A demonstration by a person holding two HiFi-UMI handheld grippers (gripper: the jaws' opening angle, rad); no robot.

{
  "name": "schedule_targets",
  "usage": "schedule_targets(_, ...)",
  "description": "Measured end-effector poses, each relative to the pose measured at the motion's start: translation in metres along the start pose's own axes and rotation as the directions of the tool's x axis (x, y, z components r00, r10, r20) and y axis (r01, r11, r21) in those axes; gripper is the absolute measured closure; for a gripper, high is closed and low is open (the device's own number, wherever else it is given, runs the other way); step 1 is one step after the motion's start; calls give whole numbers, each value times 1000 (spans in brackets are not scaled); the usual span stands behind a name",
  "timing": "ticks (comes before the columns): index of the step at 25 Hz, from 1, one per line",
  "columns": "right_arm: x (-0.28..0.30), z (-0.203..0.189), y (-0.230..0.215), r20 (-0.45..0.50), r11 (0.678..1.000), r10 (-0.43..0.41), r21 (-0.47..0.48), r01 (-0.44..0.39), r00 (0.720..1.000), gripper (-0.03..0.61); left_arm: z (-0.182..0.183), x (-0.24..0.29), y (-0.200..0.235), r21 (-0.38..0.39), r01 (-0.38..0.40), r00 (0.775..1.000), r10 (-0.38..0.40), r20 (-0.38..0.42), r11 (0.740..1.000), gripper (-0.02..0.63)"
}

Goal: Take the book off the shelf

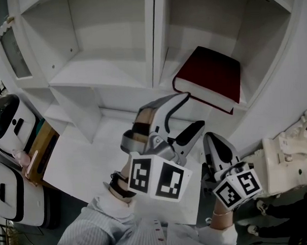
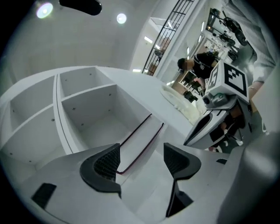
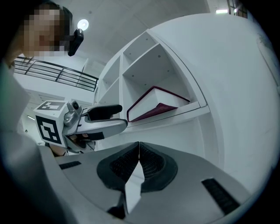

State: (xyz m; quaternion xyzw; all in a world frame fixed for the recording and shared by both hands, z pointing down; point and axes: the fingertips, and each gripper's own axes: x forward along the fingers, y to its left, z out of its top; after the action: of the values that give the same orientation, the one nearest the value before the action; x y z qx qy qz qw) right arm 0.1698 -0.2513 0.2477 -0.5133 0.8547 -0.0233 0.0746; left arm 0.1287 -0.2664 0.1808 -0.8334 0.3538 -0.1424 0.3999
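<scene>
A dark red hardback book (image 1: 212, 73) lies flat in the right compartment of the white shelf (image 1: 111, 75), with its front corner past the shelf's edge. My left gripper (image 1: 191, 112) is open just below and in front of that corner, not touching it. In the left gripper view the book (image 2: 140, 140) shows edge-on beyond the parted jaws (image 2: 140, 164), and nothing sits between them. My right gripper (image 1: 215, 142) hangs lower and to the right, shut and empty, its pads pressed together (image 3: 138, 164). From the right gripper view the book (image 3: 153, 105) rests on the shelf board above the left gripper (image 3: 123, 116).
The compartment to the left of the book holds nothing, and an upright divider (image 1: 157, 38) separates the two. White cases (image 1: 6, 121) and a wooden board (image 1: 40, 150) stand at the left. A white moulded block (image 1: 287, 159) is at the right. A person (image 2: 201, 65) stands far behind.
</scene>
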Motion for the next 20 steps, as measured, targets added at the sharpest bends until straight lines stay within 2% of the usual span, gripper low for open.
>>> schedule_targets(5, -5, -1, -5, -6, 1000, -14, 0, 14, 1000, 565, 1, 15, 3, 100, -4, 1000, 6, -15, 995, 275)
schedule_targets(11, -10, -2, -12, -7, 999, -36, 3, 36, 999, 565, 2, 36, 6, 239, 2, 999, 7, -35, 971, 222)
schedule_targets(16, -13, -3, -15, -6, 999, -50, 5, 50, 999, 565, 5, 48, 5, 286, 21, 999, -12, -32, 958, 212)
schedule_targets(20, -14, -3, -19, -3, 998, -60, 12, 60, 998, 565, 6, 59, 3, 352, 41, 999, -26, -47, 935, 212)
